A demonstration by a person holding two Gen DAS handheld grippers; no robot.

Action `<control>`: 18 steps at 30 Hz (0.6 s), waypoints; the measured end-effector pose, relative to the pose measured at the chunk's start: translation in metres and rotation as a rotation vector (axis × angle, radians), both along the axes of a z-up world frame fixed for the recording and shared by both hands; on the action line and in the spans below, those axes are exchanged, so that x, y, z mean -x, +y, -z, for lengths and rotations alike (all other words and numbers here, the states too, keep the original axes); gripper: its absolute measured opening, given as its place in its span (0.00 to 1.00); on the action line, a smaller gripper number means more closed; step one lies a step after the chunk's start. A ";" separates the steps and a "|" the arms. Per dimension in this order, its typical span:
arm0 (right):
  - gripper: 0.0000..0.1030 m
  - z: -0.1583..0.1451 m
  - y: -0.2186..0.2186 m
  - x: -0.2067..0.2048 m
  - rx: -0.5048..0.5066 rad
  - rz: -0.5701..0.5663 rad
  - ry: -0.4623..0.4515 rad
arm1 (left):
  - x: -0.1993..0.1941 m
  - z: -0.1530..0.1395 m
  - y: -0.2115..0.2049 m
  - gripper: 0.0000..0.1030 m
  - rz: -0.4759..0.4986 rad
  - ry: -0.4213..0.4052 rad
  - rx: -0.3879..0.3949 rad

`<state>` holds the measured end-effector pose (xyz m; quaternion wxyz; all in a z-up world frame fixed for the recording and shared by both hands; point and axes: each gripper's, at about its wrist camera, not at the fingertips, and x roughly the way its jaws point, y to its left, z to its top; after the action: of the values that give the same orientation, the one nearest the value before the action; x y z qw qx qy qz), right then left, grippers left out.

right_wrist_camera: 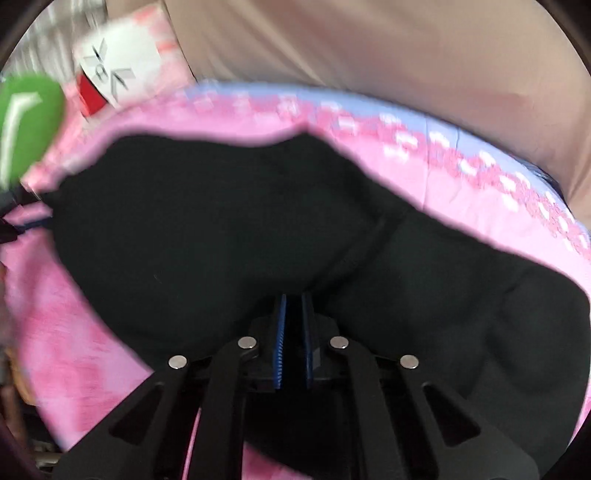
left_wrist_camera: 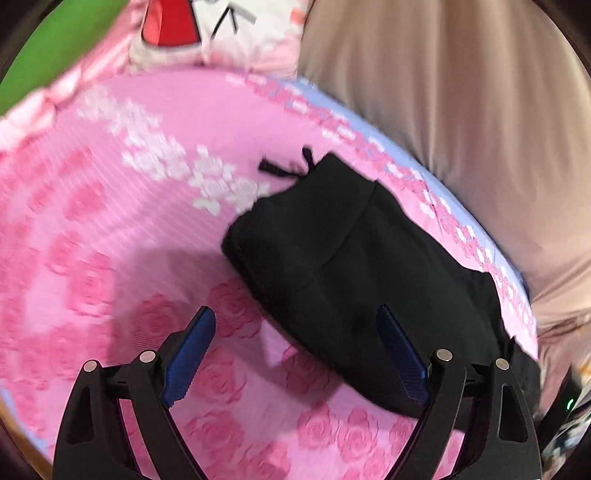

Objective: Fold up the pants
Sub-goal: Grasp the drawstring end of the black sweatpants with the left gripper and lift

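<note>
The left gripper [left_wrist_camera: 295,325] stands released, its two blue pads [left_wrist_camera: 190,354] spread wide with nothing pressed between them; pink rose-print bedding [left_wrist_camera: 92,229] lies directly beneath the gap. The pants [left_wrist_camera: 354,266] are black, matte and partly folded into a thick, compact bundle. In the left wrist view they begin just beside the right-hand pad, pass behind it, and extend away ahead and to the right of the tongs. A seam line crosses the bundle diagonally, and a short black drawstring [left_wrist_camera: 286,168] protrudes from the far end onto the bedding. The right gripper [right_wrist_camera: 294,299] is clenched, its blue pads [right_wrist_camera: 280,339] drawn almost together; the tips sit against the black fabric, but whether cloth is pinched between them cannot be told. In the right wrist view the pants [right_wrist_camera: 229,229] fill the field immediately ahead of and on both sides of the tongs, with a raised seam running diagonally from the pad tips toward the upper right. Beyond the pants, the pink bedding ends in a band of white and pink flowers with a pale blue edge [left_wrist_camera: 321,99]. Farthest from the tongs stand a beige curtain [left_wrist_camera: 461,92], a pink-and-white pillow [left_wrist_camera: 221,33] and a green object [right_wrist_camera: 29,125], blurred.
</note>
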<state>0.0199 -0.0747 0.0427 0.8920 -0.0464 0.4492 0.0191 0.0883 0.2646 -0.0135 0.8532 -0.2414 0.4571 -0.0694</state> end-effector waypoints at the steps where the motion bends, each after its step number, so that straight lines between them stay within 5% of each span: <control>1: 0.18 -0.004 -0.001 0.003 -0.025 0.007 -0.001 | -0.004 0.000 -0.001 0.86 -0.021 -0.021 -0.002; 3: 0.57 -0.017 -0.008 0.012 -0.056 0.032 -0.032 | -0.013 0.000 -0.006 0.86 -0.022 -0.010 -0.005; 4: 0.61 -0.022 -0.009 0.016 -0.038 0.041 -0.042 | -0.020 0.000 -0.011 0.84 -0.009 -0.014 -0.004; 8: 0.73 -0.031 -0.023 0.029 0.050 0.105 -0.044 | -0.025 -0.021 -0.036 0.15 0.058 -0.056 -0.058; 12: 0.76 -0.037 -0.039 0.042 0.088 0.178 -0.052 | 0.002 -0.078 -0.071 0.12 0.108 -0.207 -0.140; 18: 0.76 -0.050 -0.082 0.068 0.084 0.267 -0.085 | 0.064 -0.170 -0.170 0.11 0.334 -0.429 -0.173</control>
<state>-0.0481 -0.1567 0.0923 0.9020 -0.0243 0.4138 -0.1206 0.0245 0.0948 0.1569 0.9246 -0.0690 0.3037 -0.2192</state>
